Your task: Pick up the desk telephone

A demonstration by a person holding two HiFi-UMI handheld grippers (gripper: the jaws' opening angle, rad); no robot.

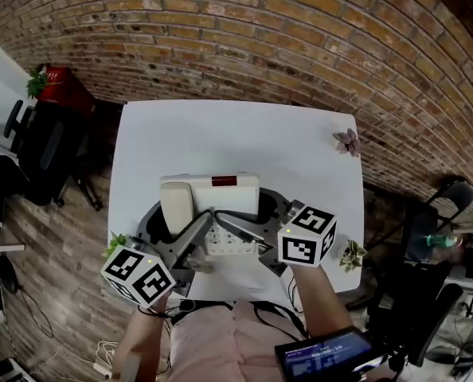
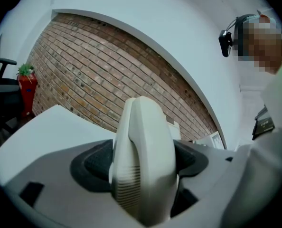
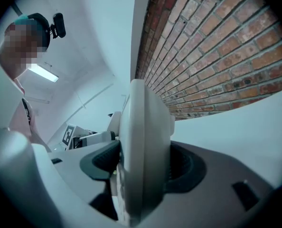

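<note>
We count one phone (image 1: 210, 205) on one white surface (image 1: 220, 134). There are two grippers, the left gripper (image 2: 143, 175) and the right gripper (image 3: 141, 175), each with two jaws, so four jaws in all. Marker cubes come to two: the left cube (image 1: 137, 275) and the right cube (image 1: 306, 235). We find four plants: a purple plant (image 1: 348, 142), a right-edge plant (image 1: 353, 255) and a left-edge plant (image 1: 117, 243) on the surface, and a fourth plant (image 1: 37, 80) on one red stand (image 1: 65, 86). Two chairs: a left chair (image 1: 41, 153) and a right chair (image 1: 451, 193). One lit screen (image 1: 324, 358).
</note>
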